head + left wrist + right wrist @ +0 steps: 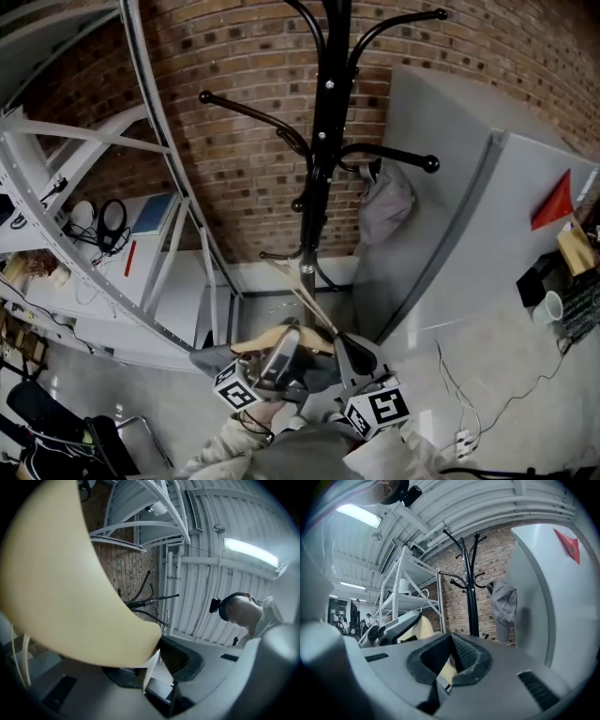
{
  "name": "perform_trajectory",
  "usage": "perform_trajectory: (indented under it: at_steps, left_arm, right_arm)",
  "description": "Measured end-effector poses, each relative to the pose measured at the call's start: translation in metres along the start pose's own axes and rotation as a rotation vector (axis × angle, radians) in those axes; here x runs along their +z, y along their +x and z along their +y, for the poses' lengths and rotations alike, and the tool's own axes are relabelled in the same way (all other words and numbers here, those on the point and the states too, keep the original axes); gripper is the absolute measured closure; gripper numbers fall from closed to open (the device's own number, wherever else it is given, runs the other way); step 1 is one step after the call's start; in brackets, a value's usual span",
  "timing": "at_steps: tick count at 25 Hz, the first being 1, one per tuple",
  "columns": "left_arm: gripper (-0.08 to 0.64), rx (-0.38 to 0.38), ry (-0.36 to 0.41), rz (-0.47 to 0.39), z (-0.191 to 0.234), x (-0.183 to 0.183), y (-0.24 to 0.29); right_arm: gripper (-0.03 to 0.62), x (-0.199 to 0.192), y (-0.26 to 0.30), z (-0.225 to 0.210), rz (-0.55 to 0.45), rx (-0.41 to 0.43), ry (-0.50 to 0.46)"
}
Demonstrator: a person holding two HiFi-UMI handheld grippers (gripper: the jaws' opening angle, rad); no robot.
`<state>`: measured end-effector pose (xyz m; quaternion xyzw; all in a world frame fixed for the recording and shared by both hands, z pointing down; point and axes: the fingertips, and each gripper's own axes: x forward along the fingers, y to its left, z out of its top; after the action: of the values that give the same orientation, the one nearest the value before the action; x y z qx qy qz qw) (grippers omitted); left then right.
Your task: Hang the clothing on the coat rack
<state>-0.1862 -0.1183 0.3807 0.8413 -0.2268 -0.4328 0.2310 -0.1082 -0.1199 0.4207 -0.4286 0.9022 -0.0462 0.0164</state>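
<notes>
A black coat rack point(323, 141) stands against the brick wall, with a grey garment point(386, 202) hanging from one right-hand hook. Low in the head view both grippers hold a pale wooden hanger point(272, 337) with grey clothing point(319, 370) on it. My left gripper point(284, 336) is shut on the hanger's left arm, which fills the left gripper view point(70, 583) ahead of the left gripper point(157, 653). My right gripper point(339, 342) grips the other side; in its own view the right gripper point(449, 660) has pale wood between the pads. The coat rack point(471, 588) stands straight ahead of it.
A tall white cabinet point(469, 216) stands right of the rack, close to the hanging garment. White metal shelving point(103, 234) with headphones and cables runs along the left. Cables and a power strip point(464, 441) lie on the floor at right.
</notes>
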Motion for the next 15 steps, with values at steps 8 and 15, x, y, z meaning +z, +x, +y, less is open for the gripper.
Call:
perform_trajectory:
  at_steps: [8, 15]
  left_arm:
    - [0.453, -0.023, -0.036, 0.013, -0.001, -0.041, 0.034]
    - [0.453, -0.032, -0.035, 0.022, -0.004, -0.060, 0.060]
  right_arm:
    - [0.569, 0.006, -0.027, -0.046, -0.005, -0.030, -0.005]
    - [0.569, 0.015, -0.034, -0.075, -0.021, -0.024, -0.006]
